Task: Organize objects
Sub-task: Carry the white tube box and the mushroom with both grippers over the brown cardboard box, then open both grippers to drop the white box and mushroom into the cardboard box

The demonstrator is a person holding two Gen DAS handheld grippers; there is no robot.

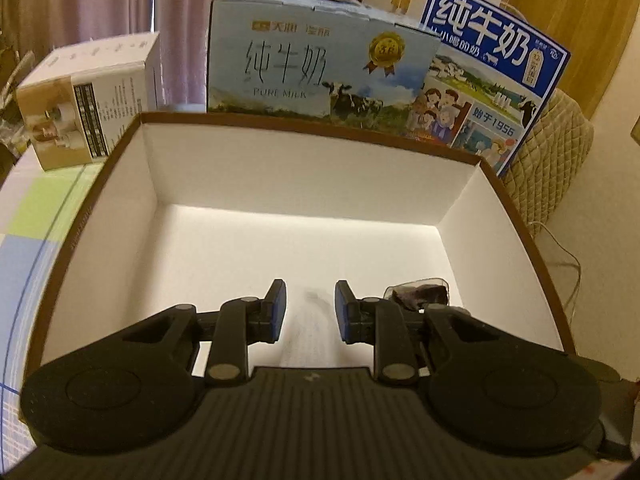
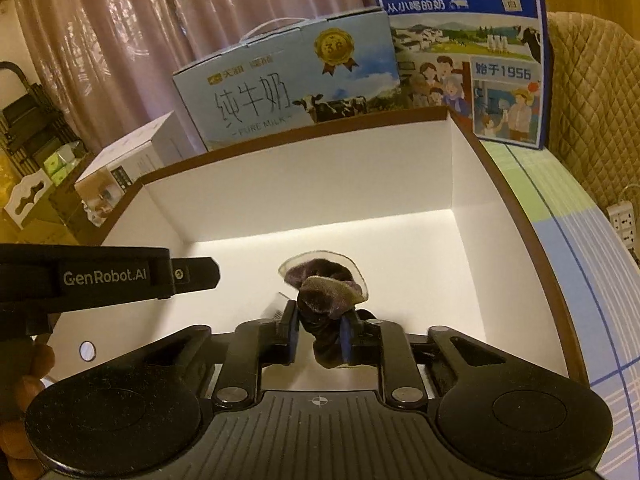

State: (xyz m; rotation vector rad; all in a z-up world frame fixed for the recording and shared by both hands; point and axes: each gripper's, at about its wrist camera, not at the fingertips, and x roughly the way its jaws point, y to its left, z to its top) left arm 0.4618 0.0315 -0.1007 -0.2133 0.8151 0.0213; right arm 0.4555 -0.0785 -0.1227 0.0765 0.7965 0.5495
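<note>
A brown-rimmed cardboard box point(image 1: 240, 125) with a white inside stands on the table; it also shows in the right wrist view point(image 2: 320, 130). My right gripper point(image 2: 319, 330) is shut on a dark purple velvet scrunchie in a clear wrapper point(image 2: 326, 292), held inside the box just above its floor. The scrunchie point(image 1: 420, 294) shows in the left wrist view, behind my right finger. My left gripper point(image 1: 310, 310) is open and empty over the box floor. The left gripper's body point(image 2: 100, 276) shows at the left of the right wrist view.
Behind the box stand a light blue milk carton point(image 1: 316, 56), a dark blue milk carton point(image 1: 492, 76) and a white and tan box point(image 1: 88, 100). A quilted chair back point(image 1: 556, 152) is at the right. A checked tablecloth point(image 2: 592, 264) covers the table.
</note>
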